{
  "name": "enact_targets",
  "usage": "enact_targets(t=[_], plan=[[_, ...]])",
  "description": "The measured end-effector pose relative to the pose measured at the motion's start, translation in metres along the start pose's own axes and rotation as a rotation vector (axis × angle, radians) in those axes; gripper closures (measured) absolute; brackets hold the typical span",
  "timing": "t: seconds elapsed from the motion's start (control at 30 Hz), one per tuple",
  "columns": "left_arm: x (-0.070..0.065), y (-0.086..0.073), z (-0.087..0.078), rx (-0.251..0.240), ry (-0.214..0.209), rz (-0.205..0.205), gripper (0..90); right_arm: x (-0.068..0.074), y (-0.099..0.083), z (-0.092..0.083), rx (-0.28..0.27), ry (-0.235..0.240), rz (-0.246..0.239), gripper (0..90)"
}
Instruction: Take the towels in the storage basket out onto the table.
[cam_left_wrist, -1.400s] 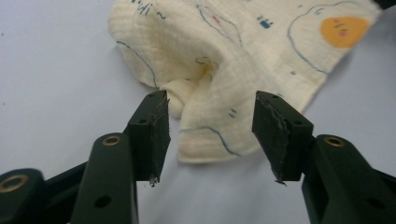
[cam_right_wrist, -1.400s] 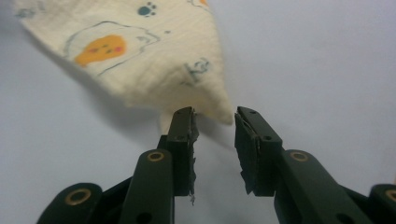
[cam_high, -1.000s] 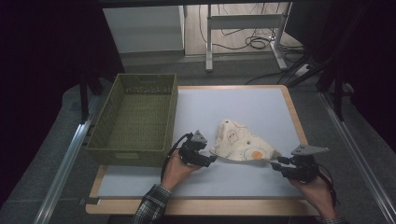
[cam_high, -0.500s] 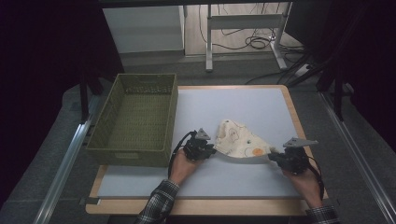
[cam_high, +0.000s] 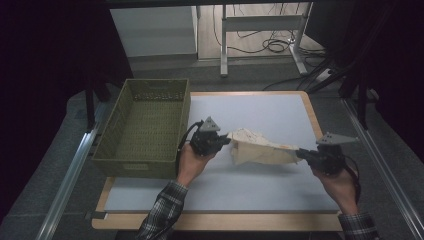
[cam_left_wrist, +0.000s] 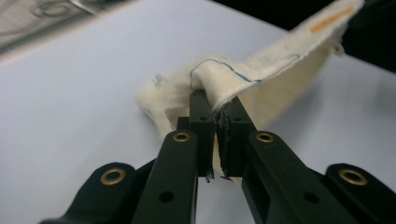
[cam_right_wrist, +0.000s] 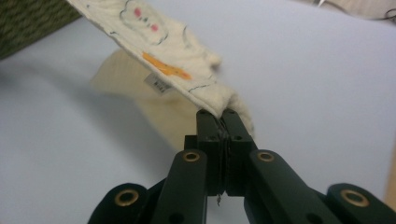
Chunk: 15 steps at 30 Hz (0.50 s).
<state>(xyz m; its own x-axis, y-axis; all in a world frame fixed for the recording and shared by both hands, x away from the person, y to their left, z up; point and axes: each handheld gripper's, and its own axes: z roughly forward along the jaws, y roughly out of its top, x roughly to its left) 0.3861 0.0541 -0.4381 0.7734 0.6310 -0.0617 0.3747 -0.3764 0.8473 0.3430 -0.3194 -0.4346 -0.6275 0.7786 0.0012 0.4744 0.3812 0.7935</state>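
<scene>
Stretching cream cloth (cam_high: 260, 148) between left gripper (cam_high: 226, 141) and right gripper (cam_high: 301, 154), both clamped on its corners, above white tabletop (cam_high: 260, 110). Green basket (cam_high: 142, 127) just beside left hand (cam_high: 192, 159).

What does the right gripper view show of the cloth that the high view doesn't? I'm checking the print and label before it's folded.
Right gripper view alone: pink and orange printed marks and a small white label on the cream cloth, with the right gripper shut on one corner. High view alone: the green basket on the table, and the left gripper shut on the opposite end. Both: the cloth lifted, stretched between the grippers.
</scene>
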Motion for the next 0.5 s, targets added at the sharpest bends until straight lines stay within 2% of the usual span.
enact_targets(t=[0.03, 0.07, 0.1, 0.13, 0.17, 0.2, 0.23, 0.3, 0.37, 0.5], plan=[[0.006, 0.013, 0.003, 0.006, 0.03, 0.002, 85.3, -0.003, 0.006, 0.001, -0.006, -0.006, 0.002, 88.4], [0.014, 0.027, 0.009, 0.021, 0.084, -0.001, 78.9, -0.014, 0.025, 0.008, -0.014, -0.034, 0.017, 88.0], [0.021, 0.037, 0.016, 0.045, 0.132, -0.007, 78.9, -0.014, 0.025, 0.008, -0.014, -0.034, 0.017, 88.0], [0.034, 0.048, 0.027, 0.095, 0.196, -0.038, 67.1, -0.02, 0.032, 0.013, -0.006, -0.049, 0.031, 85.4], [0.045, 0.054, 0.036, 0.137, 0.226, -0.079, 52.1, -0.036, 0.044, 0.029, 0.025, -0.1, 0.086, 77.6], [0.048, 0.053, 0.038, 0.138, 0.24, -0.087, 48.2, -0.039, 0.045, 0.032, 0.032, -0.108, 0.093, 75.9], [0.048, 0.049, 0.038, 0.13, 0.23, -0.09, 44.9, -0.041, 0.044, 0.034, 0.038, -0.115, 0.093, 74.1], [0.043, 0.035, 0.038, 0.119, 0.19, -0.088, 42.3, -0.041, 0.036, 0.033, 0.034, -0.1, 0.088, 72.1], [0.037, 0.02, 0.04, 0.146, 0.181, -0.068, 39.1, -0.039, 0.025, 0.033, 0.034, -0.063, 0.097, 71.0], [0.03, -0.005, 0.041, 0.178, 0.163, -0.081, 36.5, -0.03, 0.006, 0.038, 0.06, -0.011, 0.111, 70.1]])
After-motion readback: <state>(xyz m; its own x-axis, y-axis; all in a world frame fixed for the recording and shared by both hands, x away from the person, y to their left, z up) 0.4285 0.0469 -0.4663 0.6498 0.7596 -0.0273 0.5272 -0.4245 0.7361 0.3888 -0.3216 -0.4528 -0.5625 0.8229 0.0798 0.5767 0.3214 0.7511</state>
